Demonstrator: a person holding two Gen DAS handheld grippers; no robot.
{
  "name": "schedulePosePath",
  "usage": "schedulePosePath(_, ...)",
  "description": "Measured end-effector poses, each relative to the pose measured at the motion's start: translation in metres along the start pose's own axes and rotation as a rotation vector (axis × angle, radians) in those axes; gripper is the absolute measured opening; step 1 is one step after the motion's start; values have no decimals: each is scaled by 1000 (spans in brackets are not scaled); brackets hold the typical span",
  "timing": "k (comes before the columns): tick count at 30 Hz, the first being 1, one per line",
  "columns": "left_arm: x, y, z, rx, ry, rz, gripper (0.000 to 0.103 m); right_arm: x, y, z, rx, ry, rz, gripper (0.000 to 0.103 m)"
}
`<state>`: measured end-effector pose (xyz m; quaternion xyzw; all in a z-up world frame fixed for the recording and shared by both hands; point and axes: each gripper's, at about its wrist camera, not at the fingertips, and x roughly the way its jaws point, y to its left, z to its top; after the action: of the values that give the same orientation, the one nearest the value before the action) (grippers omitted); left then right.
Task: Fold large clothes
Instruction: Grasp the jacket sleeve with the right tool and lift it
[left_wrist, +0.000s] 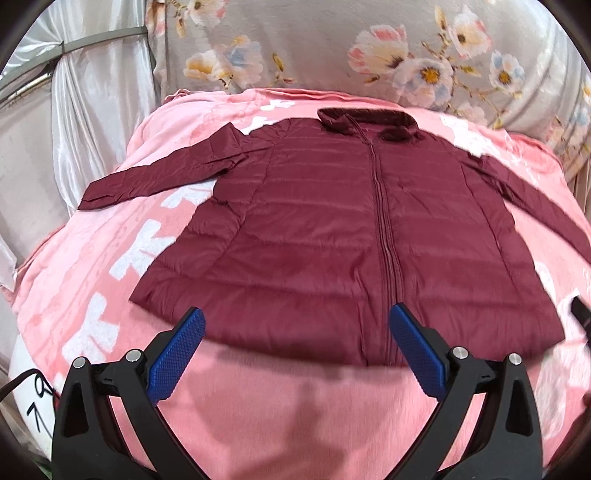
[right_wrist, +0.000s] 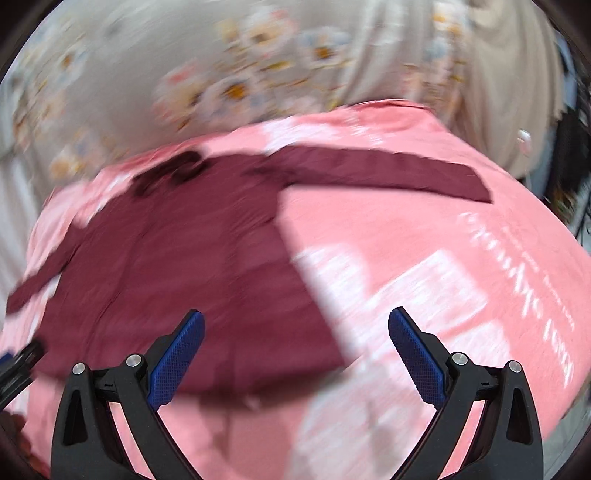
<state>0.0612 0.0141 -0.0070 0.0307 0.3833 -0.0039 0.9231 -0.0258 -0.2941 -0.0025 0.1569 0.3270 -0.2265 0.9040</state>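
A dark red quilted jacket (left_wrist: 332, 229) lies flat and face up on a pink blanket (left_wrist: 288, 413), zipper closed, collar at the far side, both sleeves spread out. My left gripper (left_wrist: 297, 317) hovers open just above the jacket's near hem, left of the zipper, holding nothing. The right wrist view is motion-blurred: the jacket (right_wrist: 177, 273) fills its left half, with the right sleeve (right_wrist: 388, 170) stretched toward the far right. My right gripper (right_wrist: 295, 319) is open and empty above the hem's right corner. The tip of the left gripper's body shows at that view's left edge.
A floral grey cloth (left_wrist: 332, 44) rises behind the blanket. White satin drapery (left_wrist: 85, 122) hangs at the left. The blanket carries white printed patches (right_wrist: 424, 295) on the right. A dark part of the other gripper (left_wrist: 580, 314) pokes in at the right edge.
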Motion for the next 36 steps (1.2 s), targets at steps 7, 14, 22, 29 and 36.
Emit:
schedulePosePath(7, 16, 25, 36, -100, -42, -22, 98, 67, -130, 62, 322, -64, 10, 98)
schedulePosePath(14, 44, 47, 56, -176, -39, 36, 98, 130, -206, 106, 488, -108, -56, 98)
schedulePosePath(22, 69, 50, 66, -184, -15, 63, 98, 184, -240, 118, 639, -55, -62, 82)
schedulePosePath(29, 82, 49, 69, -176, -8, 71, 98, 200, -236, 142, 648, -92, -40, 23)
schedulePosePath(36, 89, 50, 72, -179, -11, 74, 98, 169, -158, 195, 488, -223, 123, 7)
